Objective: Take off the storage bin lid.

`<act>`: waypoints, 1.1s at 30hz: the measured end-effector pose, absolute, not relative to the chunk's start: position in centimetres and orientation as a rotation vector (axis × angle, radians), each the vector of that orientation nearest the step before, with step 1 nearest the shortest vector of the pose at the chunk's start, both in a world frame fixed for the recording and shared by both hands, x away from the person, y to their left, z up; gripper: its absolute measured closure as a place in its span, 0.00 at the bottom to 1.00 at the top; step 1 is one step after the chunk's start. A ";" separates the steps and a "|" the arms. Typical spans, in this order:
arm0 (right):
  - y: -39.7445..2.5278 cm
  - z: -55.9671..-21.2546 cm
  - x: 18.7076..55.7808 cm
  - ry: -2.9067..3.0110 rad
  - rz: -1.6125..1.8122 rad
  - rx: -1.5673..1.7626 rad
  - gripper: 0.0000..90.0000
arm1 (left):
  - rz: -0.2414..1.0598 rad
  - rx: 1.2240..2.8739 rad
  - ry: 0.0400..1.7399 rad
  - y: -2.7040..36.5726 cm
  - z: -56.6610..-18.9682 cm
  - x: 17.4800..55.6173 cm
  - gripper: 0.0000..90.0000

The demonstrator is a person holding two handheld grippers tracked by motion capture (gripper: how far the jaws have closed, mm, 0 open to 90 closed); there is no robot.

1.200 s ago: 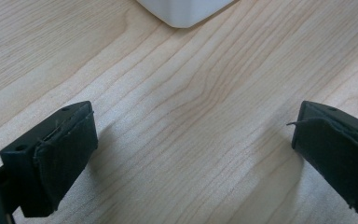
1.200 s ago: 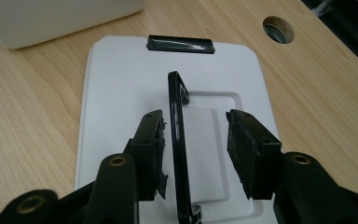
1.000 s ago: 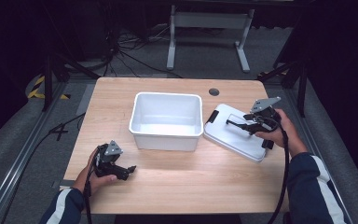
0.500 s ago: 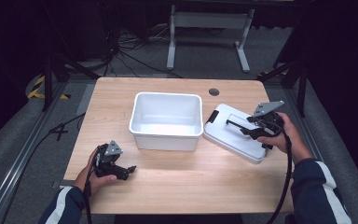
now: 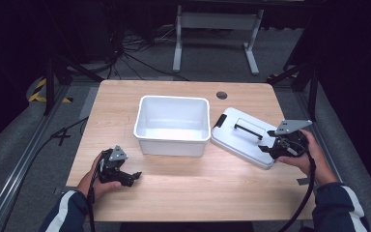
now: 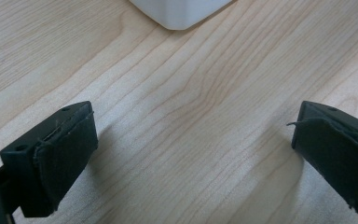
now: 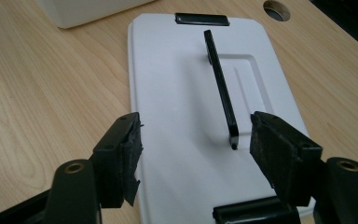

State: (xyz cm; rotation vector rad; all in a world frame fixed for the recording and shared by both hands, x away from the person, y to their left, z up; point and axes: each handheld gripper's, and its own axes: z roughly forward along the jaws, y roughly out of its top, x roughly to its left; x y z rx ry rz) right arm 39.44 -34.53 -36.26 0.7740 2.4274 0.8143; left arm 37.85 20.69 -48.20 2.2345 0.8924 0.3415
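A white lid (image 5: 241,137) with a raised black handle (image 7: 220,88) lies flat on the table, right of the open white bin (image 5: 173,124). My right gripper (image 5: 269,141) hovers low over the lid's near end. In the right gripper view it (image 7: 196,144) stands open, and the handle's near tip sits between the jaws, close to the right-hand one and touching neither. My left gripper (image 5: 134,175) rests at the table's front left, well short of the bin. Its jaws are wide open over bare wood (image 6: 193,154), with the bin's corner (image 6: 182,11) just ahead.
A black latch (image 7: 201,18) sits at the lid's far end. A round cable hole (image 5: 221,95) is in the table behind the lid. Dark floor, cables and a metal stand lie beyond the far edge. Bare wood runs along the front between my hands.
My right gripper has drawn back toward the person and sunk over the lid's near end. The left gripper, bin and lid have stayed put.
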 end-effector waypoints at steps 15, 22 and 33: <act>-36.4 -39.3 35.2 2.354 0.853 0.850 0.30 | 0.342 2.233 0.893 20.7 -48.2 37.8 0.01; -37.5 -42.6 33.1 2.340 0.872 0.948 0.29 | 0.342 2.233 0.893 20.7 -48.2 37.8 0.01; -39.6 -46.4 32.6 2.322 0.965 1.150 0.24 | 0.341 2.237 0.892 20.6 -48.2 37.9 0.01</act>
